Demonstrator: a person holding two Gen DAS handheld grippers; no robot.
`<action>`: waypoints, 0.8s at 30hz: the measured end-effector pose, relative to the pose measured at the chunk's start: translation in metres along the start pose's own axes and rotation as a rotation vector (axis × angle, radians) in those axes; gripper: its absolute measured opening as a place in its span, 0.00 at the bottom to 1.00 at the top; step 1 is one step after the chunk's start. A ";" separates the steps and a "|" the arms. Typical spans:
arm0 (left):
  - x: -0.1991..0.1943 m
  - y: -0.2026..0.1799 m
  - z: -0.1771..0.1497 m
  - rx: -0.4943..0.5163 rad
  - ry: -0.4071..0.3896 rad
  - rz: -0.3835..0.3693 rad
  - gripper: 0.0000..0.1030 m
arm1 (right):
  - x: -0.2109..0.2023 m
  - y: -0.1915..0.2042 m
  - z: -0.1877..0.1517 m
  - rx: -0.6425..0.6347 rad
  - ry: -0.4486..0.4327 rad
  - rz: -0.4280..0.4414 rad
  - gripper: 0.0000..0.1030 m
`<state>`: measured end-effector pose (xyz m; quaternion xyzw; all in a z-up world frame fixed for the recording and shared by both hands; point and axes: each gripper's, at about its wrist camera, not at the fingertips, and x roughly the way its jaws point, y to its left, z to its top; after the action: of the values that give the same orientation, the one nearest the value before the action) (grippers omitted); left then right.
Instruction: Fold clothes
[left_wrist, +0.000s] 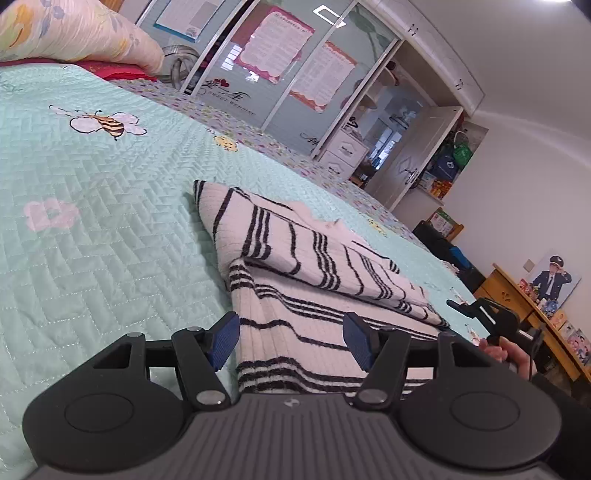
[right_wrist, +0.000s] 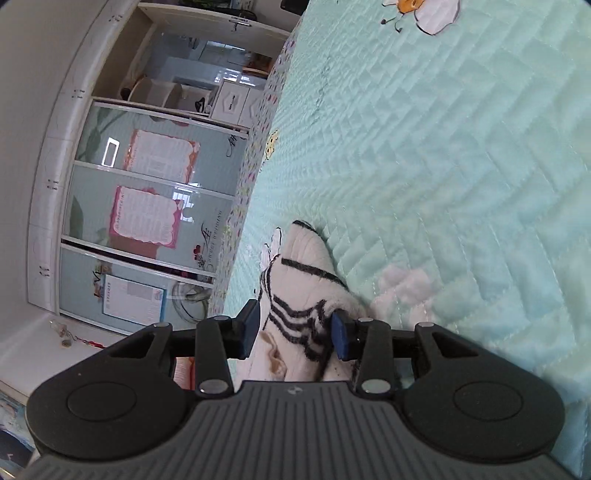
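The black-and-white striped sweater lay half-folded on the bed's mint quilt, long axis running away from me. My left gripper stood open over its near edge; my right gripper straddled a bunched corner, jaws part open, pads apparently not pressing.

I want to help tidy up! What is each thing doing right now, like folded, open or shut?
striped sweater: partly folded, lying on the bed.
bed quilt: spread flat.
left gripper: open, over the sweater's near edge.
right gripper: open, sweater fabric between its fingers.
wardrobe door: swung open.
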<state>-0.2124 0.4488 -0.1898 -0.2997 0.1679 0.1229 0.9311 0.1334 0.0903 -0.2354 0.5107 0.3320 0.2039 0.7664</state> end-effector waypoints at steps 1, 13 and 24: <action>0.001 0.001 0.000 0.000 0.002 0.004 0.62 | 0.000 0.002 -0.004 -0.020 0.005 0.003 0.40; 0.001 0.004 -0.001 0.004 0.000 0.024 0.62 | -0.030 0.026 -0.032 -0.174 0.135 0.024 0.45; -0.011 -0.001 -0.014 0.059 0.039 0.061 0.62 | -0.027 0.152 -0.213 -0.962 0.531 0.194 0.33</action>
<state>-0.2255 0.4377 -0.1955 -0.2693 0.1984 0.1405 0.9319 -0.0339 0.2711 -0.1424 0.0626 0.3346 0.5236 0.7810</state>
